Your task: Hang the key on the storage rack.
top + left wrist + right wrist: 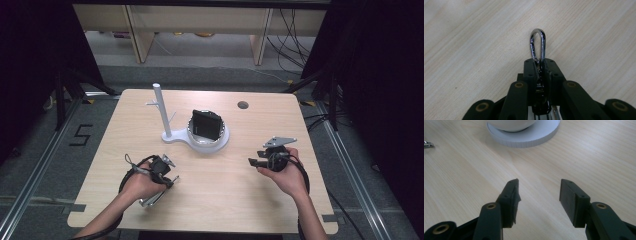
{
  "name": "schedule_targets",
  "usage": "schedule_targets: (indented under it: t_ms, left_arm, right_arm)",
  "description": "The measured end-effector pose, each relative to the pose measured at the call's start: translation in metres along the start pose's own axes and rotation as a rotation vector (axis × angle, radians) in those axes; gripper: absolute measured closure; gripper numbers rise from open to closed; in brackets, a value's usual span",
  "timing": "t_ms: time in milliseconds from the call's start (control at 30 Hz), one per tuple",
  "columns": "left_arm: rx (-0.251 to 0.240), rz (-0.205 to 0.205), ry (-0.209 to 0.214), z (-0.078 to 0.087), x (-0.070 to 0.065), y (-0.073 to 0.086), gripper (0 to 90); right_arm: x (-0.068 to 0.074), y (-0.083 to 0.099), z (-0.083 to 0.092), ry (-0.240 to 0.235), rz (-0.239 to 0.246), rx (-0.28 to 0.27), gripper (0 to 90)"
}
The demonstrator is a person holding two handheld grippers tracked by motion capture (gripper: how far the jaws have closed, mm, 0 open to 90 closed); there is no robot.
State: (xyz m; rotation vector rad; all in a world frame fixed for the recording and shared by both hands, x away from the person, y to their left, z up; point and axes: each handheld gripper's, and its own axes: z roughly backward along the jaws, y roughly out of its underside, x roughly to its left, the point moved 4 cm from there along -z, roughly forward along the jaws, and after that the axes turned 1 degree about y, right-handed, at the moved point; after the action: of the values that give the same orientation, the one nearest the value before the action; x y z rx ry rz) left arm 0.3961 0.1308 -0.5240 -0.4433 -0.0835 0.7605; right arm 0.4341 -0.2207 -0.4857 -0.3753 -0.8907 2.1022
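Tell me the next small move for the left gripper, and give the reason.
Probably lift the carabiner off the table and carry it toward the white stand. The left gripper is already shut on the carabiner's lower end, its loop sticking out past the jaws, so the grip looks made. The stand's post has side pegs that look suited for hanging. The right gripper is open and empty.

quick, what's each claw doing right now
Left claw: closed on the carabiner.
Right claw: open, holding nothing.

White stand [200, 137] blocks table [235, 175] centre — near side open.
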Motion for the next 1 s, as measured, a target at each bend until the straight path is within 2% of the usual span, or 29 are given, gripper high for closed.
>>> schedule_targets:
  t_ms: [33, 67, 100, 233, 300, 400, 467, 567, 600, 633, 733, 800, 867, 967, 1000]
  left_arm:
    - [0.007, -0.015, -0.009, 0.001, 0.002, 0.000, 80.9]
    - [0.004, -0.010, -0.008, 0.002, 0.002, 0.001, 81.0]
    - [-0.019, 0.015, 0.005, 0.001, 0.001, 0.001, 81.1]
    - [-0.036, 0.036, 0.016, 0.002, 0.004, 0.004, 81.4]
    - [-0.049, 0.050, 0.022, 0.002, 0.005, 0.004, 81.5]
    - [-0.062, 0.033, 0.010, 0.003, 0.006, 0.005, 81.6]
    - [-0.071, 0.032, 0.001, 0.003, 0.006, 0.005, 81.6]
    - [-0.094, 0.037, -0.002, 0.004, 0.005, 0.007, 81.7]
    - [-0.091, 0.026, 0.001, 0.005, 0.006, 0.008, 81.7]
    - [-0.118, 0.046, -0.004, 0.005, 0.006, 0.008, 81.8]
    - [-0.160, 0.060, -0.012, 0.009, 0.007, 0.011, 81.9]
    - [-0.211, 0.077, -0.016, 0.012, 0.007, 0.011, 82.0]
    - [-0.254, 0.082, -0.029, 0.015, 0.009, 0.012, 82.0]
    - [-0.293, 0.080, -0.040, 0.021, 0.011, 0.015, 82.2]
    - [-0.321, 0.081, -0.060, 0.023, 0.012, 0.016, 82.2]
  right_arm:
    - [0.001, 0.000, 0.000, 0.001, -0.008, 0.006, 51.1]
    - [0.001, 0.000, 0.000, -0.003, -0.008, 0.006, 51.1]
    - [0.001, 0.000, 0.000, -0.001, -0.006, 0.008, 51.1]
    - [0.001, 0.000, 0.001, 0.000, -0.007, 0.005, 51.0]
    - [0.000, 0.000, 0.000, 0.003, 0.008, -0.008, 51.0]
    - [0.001, 0.000, 0.001, 0.000, -0.004, 0.006, 50.9]
    - [0.000, 0.001, -0.001, 0.001, 0.010, -0.007, 50.8]
    - [0.001, 0.001, -0.001, 0.001, 0.008, 0.004, 50.6]
    - [0.001, 0.001, -0.001, 0.001, 0.008, 0.003, 50.6]
    - [0.001, 0.001, -0.001, -0.001, 0.011, 0.002, 50.6]
    - [0.001, 0.001, -0.001, 0.000, 0.010, -0.006, 50.6]
    - [0.001, 0.001, -0.001, 0.000, 0.011, -0.008, 50.6]
    - [0.000, 0.000, -0.001, 0.008, 0.032, -0.019, 50.6]
    - [0.000, 0.000, -0.001, 0.000, 0.021, -0.016, 50.7]
    - [0.000, 0.000, -0.001, 0.001, 0.017, -0.016, 50.7]
